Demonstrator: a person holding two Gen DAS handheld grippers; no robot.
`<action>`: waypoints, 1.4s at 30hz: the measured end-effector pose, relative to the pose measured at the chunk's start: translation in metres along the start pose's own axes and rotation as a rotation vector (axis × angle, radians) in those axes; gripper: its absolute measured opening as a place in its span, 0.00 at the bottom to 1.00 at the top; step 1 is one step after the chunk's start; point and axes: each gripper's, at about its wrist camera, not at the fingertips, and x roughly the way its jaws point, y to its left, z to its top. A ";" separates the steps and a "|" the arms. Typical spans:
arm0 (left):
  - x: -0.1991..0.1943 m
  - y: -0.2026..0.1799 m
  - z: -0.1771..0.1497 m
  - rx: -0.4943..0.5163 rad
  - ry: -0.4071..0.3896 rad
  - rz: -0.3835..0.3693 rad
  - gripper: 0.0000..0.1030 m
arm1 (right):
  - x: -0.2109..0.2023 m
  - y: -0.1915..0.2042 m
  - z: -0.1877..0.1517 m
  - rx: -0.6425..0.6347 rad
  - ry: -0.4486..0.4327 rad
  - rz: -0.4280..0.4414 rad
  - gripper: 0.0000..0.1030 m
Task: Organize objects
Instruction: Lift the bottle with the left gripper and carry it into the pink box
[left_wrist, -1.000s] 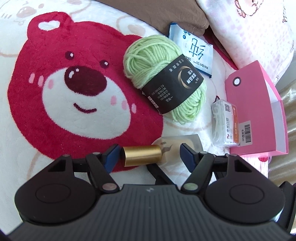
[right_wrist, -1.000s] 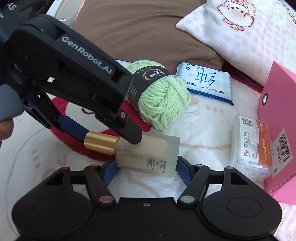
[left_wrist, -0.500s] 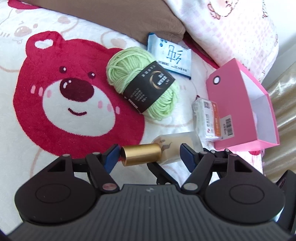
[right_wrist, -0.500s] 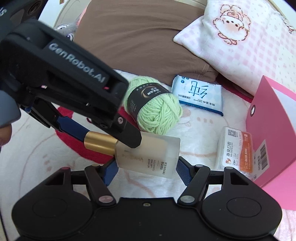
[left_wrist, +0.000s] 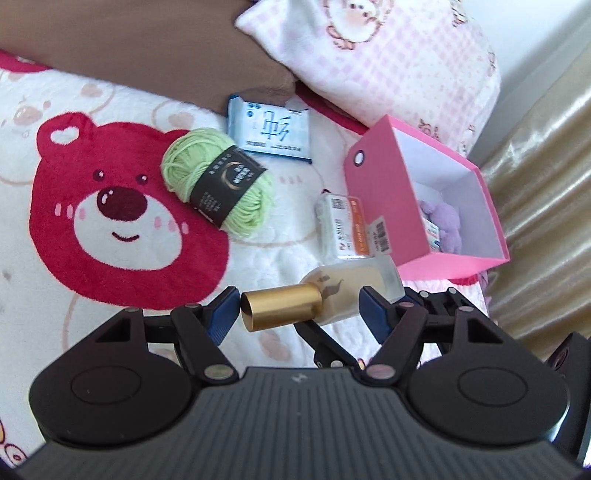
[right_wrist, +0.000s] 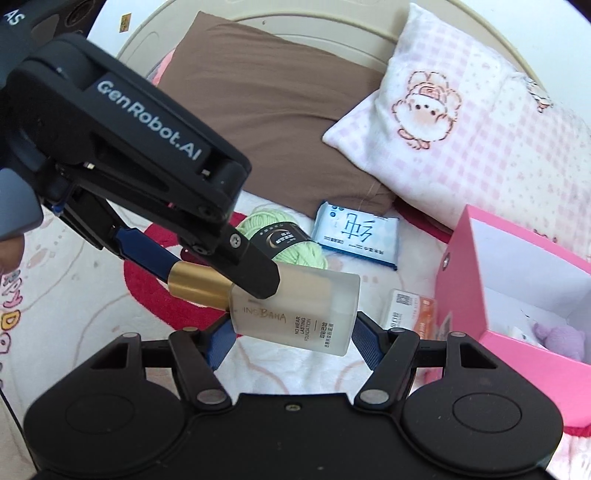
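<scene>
In the left wrist view, the left gripper (left_wrist: 299, 308), about half open, grips the frosted-glass foundation bottle with a gold cap (left_wrist: 325, 295) lengthwise, off the bear-print blanket (left_wrist: 110, 206); just beyond it stands the open pink cardboard box (left_wrist: 424, 199), with a green yarn ball (left_wrist: 218, 186) left of the box. In the right wrist view, the right gripper (right_wrist: 291, 336), also about half open, clamps the same bottle's (right_wrist: 295, 310) glass body, left of the box (right_wrist: 491, 291).

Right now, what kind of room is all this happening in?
Most likely a bedroom, on a bed: a plush bear blanket covers the surface, and a brown pillow and a pink checked pillow lie at its head.
</scene>
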 end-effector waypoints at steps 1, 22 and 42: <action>-0.003 -0.006 0.000 0.016 0.004 0.002 0.67 | -0.005 -0.002 0.001 0.005 0.001 -0.004 0.70; -0.045 -0.129 0.018 0.236 0.043 -0.060 0.67 | -0.110 -0.055 0.036 0.014 -0.018 -0.148 0.70; 0.007 -0.210 0.100 0.261 0.063 -0.155 0.65 | -0.108 -0.167 0.065 0.042 -0.028 -0.263 0.70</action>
